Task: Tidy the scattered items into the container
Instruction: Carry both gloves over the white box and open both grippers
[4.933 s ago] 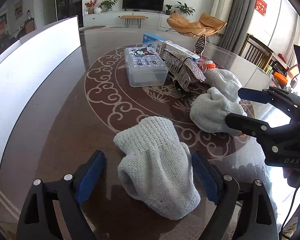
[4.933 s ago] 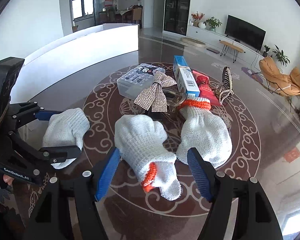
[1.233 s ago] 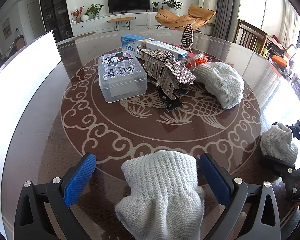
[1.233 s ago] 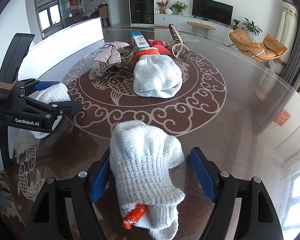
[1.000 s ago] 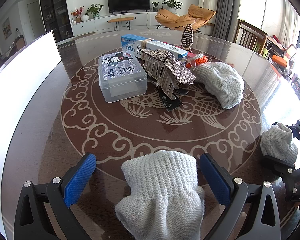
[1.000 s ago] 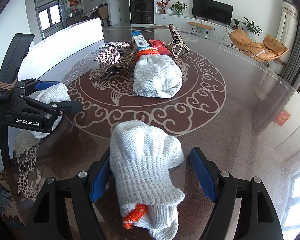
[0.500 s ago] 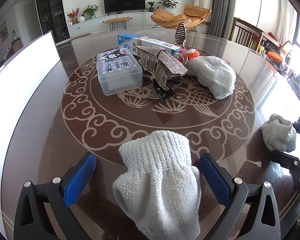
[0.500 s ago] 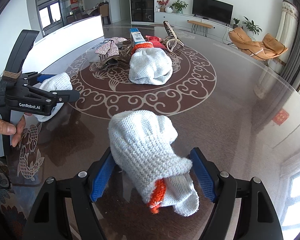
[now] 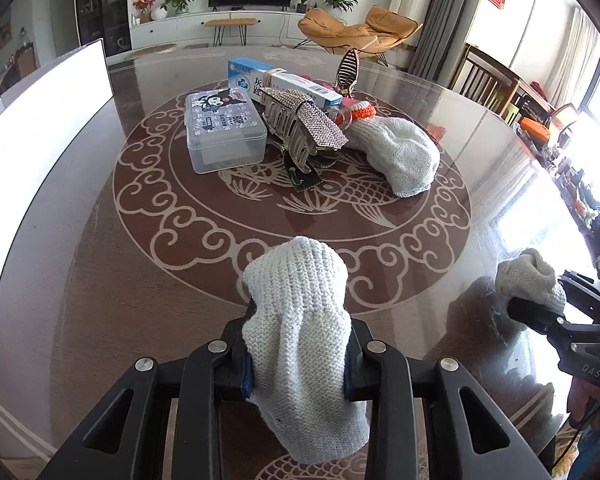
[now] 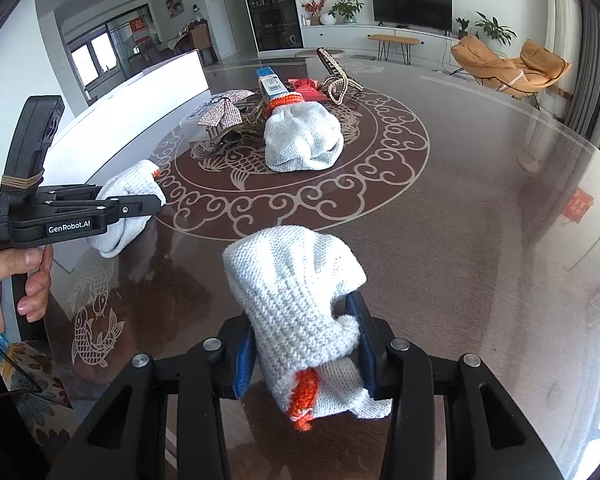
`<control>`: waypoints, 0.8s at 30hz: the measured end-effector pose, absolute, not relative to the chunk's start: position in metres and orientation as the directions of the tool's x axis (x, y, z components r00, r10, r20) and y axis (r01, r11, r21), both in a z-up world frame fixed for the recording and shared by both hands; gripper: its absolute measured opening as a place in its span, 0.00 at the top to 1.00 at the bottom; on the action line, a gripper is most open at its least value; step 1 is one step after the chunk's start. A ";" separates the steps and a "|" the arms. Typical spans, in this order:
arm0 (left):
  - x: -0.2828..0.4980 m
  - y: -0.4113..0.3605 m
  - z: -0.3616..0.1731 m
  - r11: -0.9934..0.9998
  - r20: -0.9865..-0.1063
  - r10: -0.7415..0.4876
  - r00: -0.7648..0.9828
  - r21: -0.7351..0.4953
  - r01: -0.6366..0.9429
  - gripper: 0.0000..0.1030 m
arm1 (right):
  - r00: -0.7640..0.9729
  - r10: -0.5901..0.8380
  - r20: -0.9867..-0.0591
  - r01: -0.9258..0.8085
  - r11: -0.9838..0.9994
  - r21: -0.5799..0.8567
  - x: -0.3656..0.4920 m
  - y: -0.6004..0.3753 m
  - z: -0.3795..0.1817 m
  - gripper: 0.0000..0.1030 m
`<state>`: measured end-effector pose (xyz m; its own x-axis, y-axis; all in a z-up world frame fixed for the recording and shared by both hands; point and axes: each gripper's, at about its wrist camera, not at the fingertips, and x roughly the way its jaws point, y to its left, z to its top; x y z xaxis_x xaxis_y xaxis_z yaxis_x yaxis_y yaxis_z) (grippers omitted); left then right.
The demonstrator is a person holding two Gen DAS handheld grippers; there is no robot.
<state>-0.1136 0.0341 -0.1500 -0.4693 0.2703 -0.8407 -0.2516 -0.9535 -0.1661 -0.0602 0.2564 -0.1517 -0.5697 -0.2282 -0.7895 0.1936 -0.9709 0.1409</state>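
Note:
My left gripper (image 9: 298, 354) is shut on a white knit glove (image 9: 296, 280), low over the table's near edge. The right wrist view shows that left gripper (image 10: 156, 202) from the side with its glove (image 10: 128, 188) bunched between the fingers. My right gripper (image 10: 304, 340) has its jaws closing, and the blue pads press a white glove with an orange cuff (image 10: 292, 280). A third glove (image 9: 400, 152) lies on the table by a pile. A lidded clear plastic box (image 9: 224, 132) sits at the pile's left.
A rhinestone hair clip (image 9: 304, 128), a blue and white carton (image 9: 284, 84) and an upright claw clip (image 9: 350, 68) crowd the centre of the round patterned table (image 9: 100, 240). A white panel (image 9: 40, 112) runs along the left. A hand (image 10: 4, 276) grips the left handle.
Both pairs of jaws went from wide apart around their gloves to pressed onto them. The gloves are now bunched between the pads, and both hands have pulled back a little from the pile.

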 end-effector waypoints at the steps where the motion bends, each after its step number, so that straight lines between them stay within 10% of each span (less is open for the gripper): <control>1: -0.109 0.034 -0.149 -0.945 -0.844 0.306 -0.440 -0.212 -0.249 0.71 | -0.572 -0.249 -0.781 0.178 -0.968 0.178 -0.056 0.256 -0.149 0.59; 12: -0.064 -0.022 -0.103 -0.892 -0.830 0.451 -0.329 -0.426 -0.149 0.71 | -0.505 -0.503 -0.701 0.228 -0.861 0.454 -0.048 0.185 -0.126 0.59; 24: -0.103 -0.118 -0.026 -0.944 -0.927 0.284 -0.247 -0.226 -0.240 0.70 | -0.422 -0.570 -0.705 0.333 -0.821 0.465 -0.104 0.109 -0.094 0.59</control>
